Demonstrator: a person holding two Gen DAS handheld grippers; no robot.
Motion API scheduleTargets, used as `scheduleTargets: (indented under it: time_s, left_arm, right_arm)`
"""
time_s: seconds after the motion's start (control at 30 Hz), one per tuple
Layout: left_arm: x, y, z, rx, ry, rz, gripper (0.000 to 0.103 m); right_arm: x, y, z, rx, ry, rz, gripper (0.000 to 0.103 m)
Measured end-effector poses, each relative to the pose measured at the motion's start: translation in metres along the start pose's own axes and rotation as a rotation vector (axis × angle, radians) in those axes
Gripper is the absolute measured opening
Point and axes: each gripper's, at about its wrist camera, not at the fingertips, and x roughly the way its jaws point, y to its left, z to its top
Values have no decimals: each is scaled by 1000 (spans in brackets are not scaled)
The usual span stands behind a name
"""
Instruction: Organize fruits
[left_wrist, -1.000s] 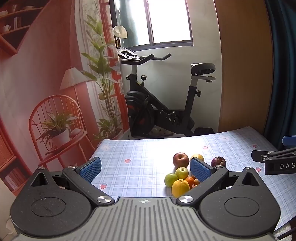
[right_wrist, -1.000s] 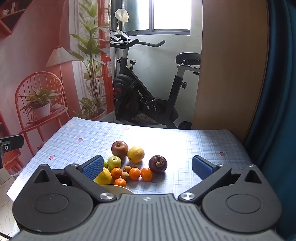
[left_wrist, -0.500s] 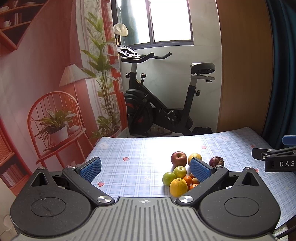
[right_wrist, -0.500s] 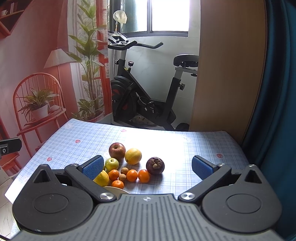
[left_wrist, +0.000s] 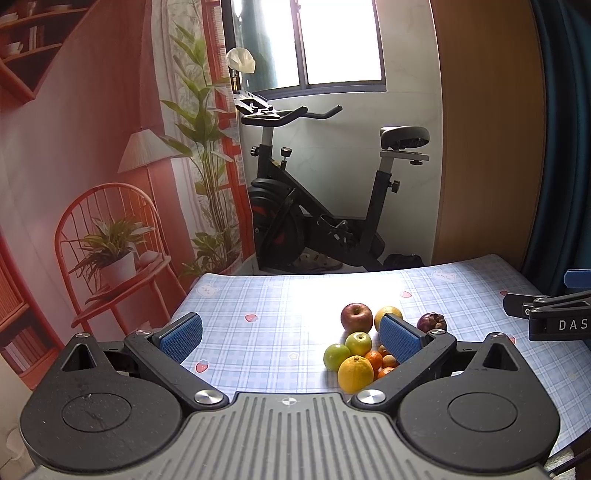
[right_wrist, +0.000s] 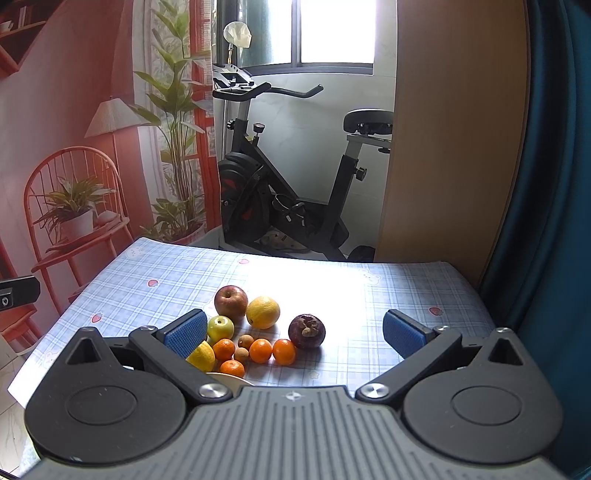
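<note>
The fruit sits bunched in one loose heap on the checked tablecloth (right_wrist: 155, 273), nothing sorted yet; from the right wrist view the red apple (right_wrist: 231, 300) is at 12 o'clock of the heap, the large orange (right_wrist: 263, 312) just beside it at 2 o'clock, the green apple (right_wrist: 220, 328) below, the dark mangosteen (right_wrist: 306, 331) at 3 o'clock and slightly apart, and the small tangerines (right_wrist: 260, 350) along the near edge by a lemon (right_wrist: 201, 356). A pale plate rim (right_wrist: 229, 378) peeks out at 6 o'clock, probably the place the fruit is meant to go. The right gripper (right_wrist: 293, 334) hangs above the near table edge with its blue pads spread wide and nothing between them, seemingly lined up on the heap for a first pick; the left gripper (left_wrist: 290, 338) is likewise wide and empty, its right pad hiding part of the heap. Against the frames a second ago, both cameras sit a touch higher and further back, the fruit unmoved, and both claws as wide as before.
</note>
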Motion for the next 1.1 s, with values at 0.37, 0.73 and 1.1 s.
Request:
scheduleTargets:
  time_s: [0.37,0.73,1.1]
  left_arm:
    - [-1,0,-1,-4,-7,-8,103]
    - [-1,1,0,-11,-7,-15,103]
    - [3,8,1,-36,5,-51,103]
  right_arm:
    - [0,0,0,1,0,0,103]
    - [0,0,0,2,1,0,103]
    - [4,-1,1,13,11,5,103]
